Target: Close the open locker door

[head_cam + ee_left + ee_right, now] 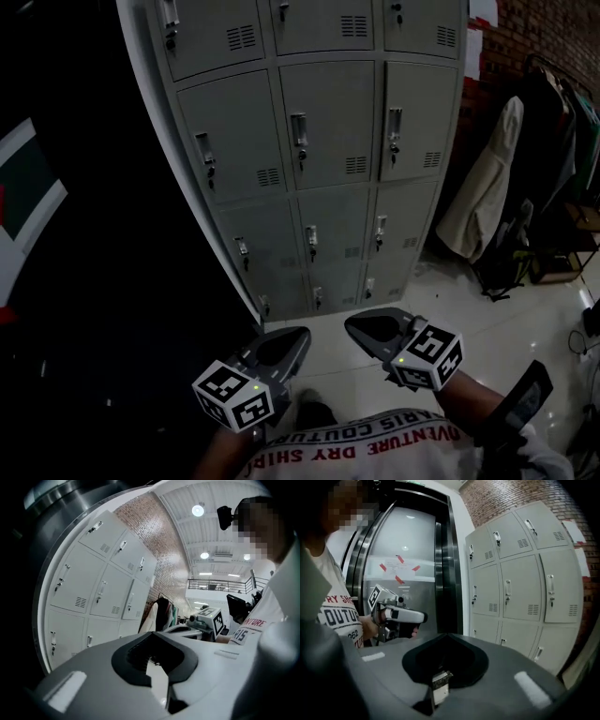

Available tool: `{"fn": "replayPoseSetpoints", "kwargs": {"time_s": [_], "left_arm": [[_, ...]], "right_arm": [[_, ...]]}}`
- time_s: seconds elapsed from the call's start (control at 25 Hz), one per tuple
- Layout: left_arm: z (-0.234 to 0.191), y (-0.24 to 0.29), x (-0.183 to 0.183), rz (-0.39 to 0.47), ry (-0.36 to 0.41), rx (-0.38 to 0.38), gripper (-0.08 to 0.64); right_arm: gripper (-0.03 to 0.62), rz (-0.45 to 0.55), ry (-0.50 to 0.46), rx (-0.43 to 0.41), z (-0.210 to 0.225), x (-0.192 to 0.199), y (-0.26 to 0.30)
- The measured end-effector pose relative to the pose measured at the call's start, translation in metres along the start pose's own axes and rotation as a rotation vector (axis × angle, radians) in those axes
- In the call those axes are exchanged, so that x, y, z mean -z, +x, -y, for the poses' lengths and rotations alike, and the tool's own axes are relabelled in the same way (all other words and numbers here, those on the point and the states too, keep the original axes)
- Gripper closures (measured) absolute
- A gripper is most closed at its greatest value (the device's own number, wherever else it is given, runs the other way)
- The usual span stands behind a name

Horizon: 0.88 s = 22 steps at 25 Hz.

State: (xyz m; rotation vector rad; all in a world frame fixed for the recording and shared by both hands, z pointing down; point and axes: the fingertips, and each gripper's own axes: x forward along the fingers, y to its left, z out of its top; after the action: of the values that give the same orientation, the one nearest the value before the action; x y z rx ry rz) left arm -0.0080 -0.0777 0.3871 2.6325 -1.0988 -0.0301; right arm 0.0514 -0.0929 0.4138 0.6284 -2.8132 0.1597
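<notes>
The grey locker bank (309,141) stands straight ahead, several rows high. Every door I can see on it sits flush with its frame; no open door shows in any view. The same lockers (93,592) fill the left of the left gripper view and the right of the right gripper view (520,583). My left gripper (298,336) and right gripper (354,325) hang low by my body, side by side, well short of the lockers. Both point toward the locker base with jaws together and nothing in them.
A pale coat (487,178) and dark clothes hang on a rack (562,122) right of the lockers, with a black bag (506,253) on the glossy floor below. A steel lift door (408,573) and a dark wall stand left of the lockers.
</notes>
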Motion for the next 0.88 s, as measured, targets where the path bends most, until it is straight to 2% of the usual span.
{"fn": "replayPoseSetpoints", "kwargs": {"time_s": [0.08,0.16,0.28,0.4,0.64,0.88], "left_arm": [[0.042,-0.004,0.012,0.011,-0.008,0.035,0.555],[0.070,-0.006,0.022,-0.009,-0.009,0.034,0.555],[0.100,-0.008,0.030,-0.033,-0.015,0.025,0.555],[0.127,-0.012,0.031,-0.029,0.001,0.032,0.555],[0.161,-0.014,0.039,-0.045,0.025,0.047,0.555],[0.175,-0.019,0.039,-0.055,0.057,0.050,0.555]], "right_arm": [[0.598,-0.009,0.039,-0.004,-0.022,0.021,-0.037],[0.600,-0.005,0.081,-0.008,-0.038,0.031,-0.068],[0.598,0.026,0.133,-0.018,-0.057,0.032,-0.106],[0.600,0.055,0.139,-0.019,-0.073,0.027,-0.132],[0.598,0.082,0.135,-0.025,-0.093,0.030,-0.161],[0.598,0.096,0.133,-0.042,-0.107,0.028,-0.167]]}}
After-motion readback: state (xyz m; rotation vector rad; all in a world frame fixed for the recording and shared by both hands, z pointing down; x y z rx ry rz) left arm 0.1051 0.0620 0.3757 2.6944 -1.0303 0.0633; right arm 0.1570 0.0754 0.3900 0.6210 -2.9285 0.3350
